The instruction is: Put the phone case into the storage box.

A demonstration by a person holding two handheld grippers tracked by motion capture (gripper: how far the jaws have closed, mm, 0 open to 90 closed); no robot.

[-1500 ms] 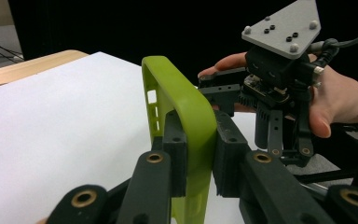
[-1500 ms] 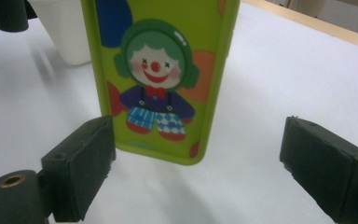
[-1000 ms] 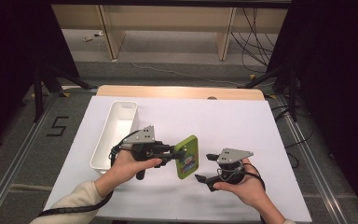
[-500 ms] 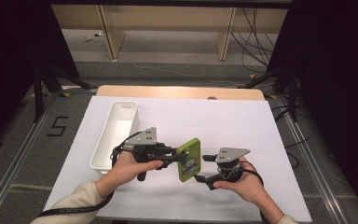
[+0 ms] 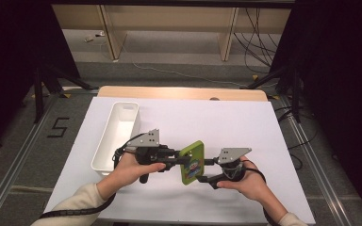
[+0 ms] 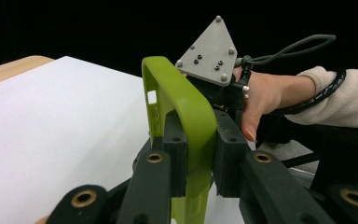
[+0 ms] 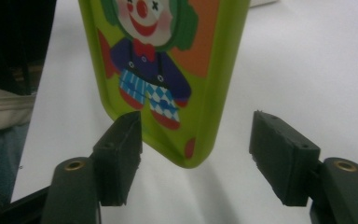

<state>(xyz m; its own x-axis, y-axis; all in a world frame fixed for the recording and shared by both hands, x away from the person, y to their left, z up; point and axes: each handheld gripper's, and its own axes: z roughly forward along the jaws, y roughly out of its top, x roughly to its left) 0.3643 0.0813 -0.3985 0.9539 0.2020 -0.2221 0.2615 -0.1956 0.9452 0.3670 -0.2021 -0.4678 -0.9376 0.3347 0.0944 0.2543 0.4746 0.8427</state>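
Green phone case pinched on edge by left gripper, above the table's near edge; right gripper spread, just closing, pads flanking its corner untouched.

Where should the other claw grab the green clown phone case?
Probably at the lower end of the green phone case, coming straight on from the clown-printed side. The left claw already clamps one thin edge, and the case's narrow bottom corner sits between the right claw's open pads, which have just been closing.

Lime-green phone case, clown print
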